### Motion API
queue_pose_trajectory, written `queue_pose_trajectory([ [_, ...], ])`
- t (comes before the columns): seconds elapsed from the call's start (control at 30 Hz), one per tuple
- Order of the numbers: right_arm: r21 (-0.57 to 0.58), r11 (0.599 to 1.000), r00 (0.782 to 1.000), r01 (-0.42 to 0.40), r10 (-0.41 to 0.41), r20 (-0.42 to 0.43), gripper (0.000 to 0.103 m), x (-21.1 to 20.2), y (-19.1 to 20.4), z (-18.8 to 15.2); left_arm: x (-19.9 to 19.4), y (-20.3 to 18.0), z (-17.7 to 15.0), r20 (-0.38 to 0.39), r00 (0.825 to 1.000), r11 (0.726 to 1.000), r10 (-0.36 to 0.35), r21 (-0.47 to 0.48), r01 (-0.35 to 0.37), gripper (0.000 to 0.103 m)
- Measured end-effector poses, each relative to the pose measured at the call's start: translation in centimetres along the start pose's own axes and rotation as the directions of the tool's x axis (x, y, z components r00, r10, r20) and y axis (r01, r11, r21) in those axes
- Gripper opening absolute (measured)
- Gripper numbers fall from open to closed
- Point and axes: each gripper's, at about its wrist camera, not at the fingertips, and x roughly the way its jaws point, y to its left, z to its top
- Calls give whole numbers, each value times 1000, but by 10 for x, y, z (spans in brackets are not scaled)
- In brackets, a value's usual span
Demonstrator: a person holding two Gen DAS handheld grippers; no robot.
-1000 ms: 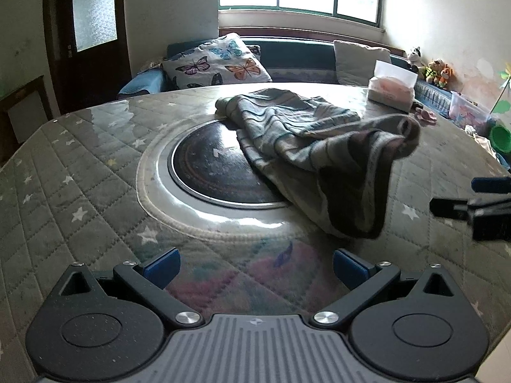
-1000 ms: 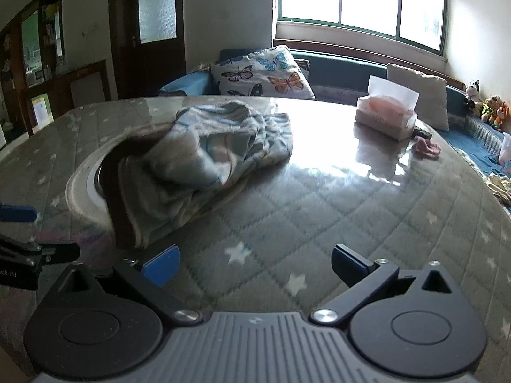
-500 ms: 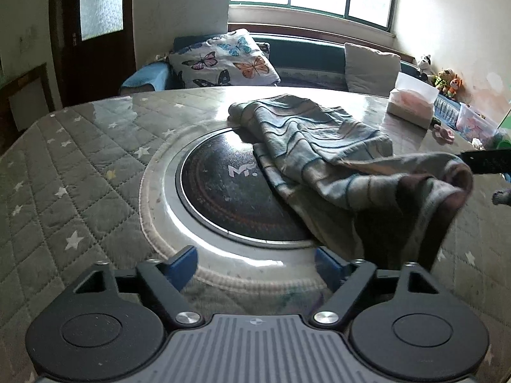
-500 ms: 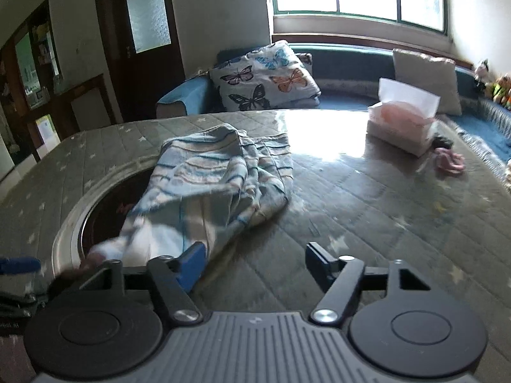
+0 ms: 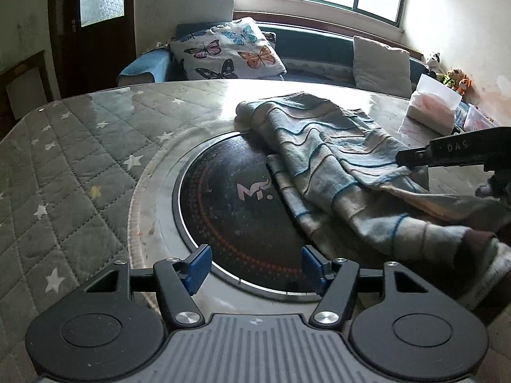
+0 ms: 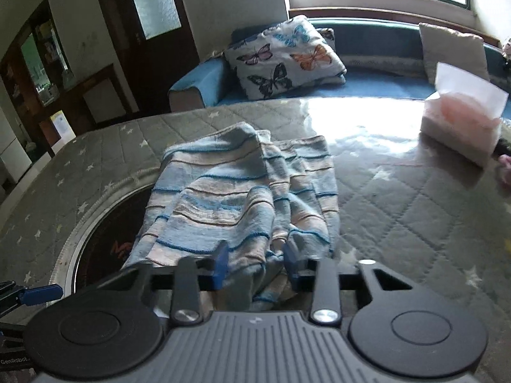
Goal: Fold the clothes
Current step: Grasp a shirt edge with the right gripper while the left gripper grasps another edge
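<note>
A blue and beige striped garment [image 6: 242,191] lies crumpled across the right part of the round table, partly over the dark hotplate [image 5: 230,198]. My right gripper [image 6: 255,266] is at its near edge. Its jaws are closing, and a bunched fold fills the gap with both blue pads against it. From the left wrist, a right finger [image 5: 447,153] pinches the garment [image 5: 335,166] and lifts it slightly. My left gripper [image 5: 255,265] hovers over the hotplate's near rim. Its jaws are closing with nothing between them, and the garment lies just to its right.
A quilted grey cover with stars [image 5: 80,166] spans the table. A tissue box [image 6: 460,127] stands at the far right with a small pink item beside it. Behind the table runs a blue sofa with a butterfly pillow [image 6: 284,57] and a beige cushion [image 5: 380,60].
Both grippers have slid forward to the garment. The right jaws narrowed from wide open onto a fold at its near edge. The left jaws narrowed too, still empty.
</note>
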Motion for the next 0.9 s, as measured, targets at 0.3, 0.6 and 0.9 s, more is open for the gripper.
queue_pose_trajectory([
  [0.3, 6, 1000, 993, 13, -14, 121, 7, -43, -10, 3, 22, 1, 17, -17, 1000, 1000, -6, -21, 6, 65],
  [0.6, 127, 980, 947, 155, -184, 263, 7, -115, -52, -19, 38, 1, 33, -17, 1000, 999, -18, -34, 17, 59],
  [0.9, 283, 924, 933, 259, -315, 173, 7, -131, -100, -79, 60, -13, 48, -26, 999, 999, -43, -6, 43, 59],
])
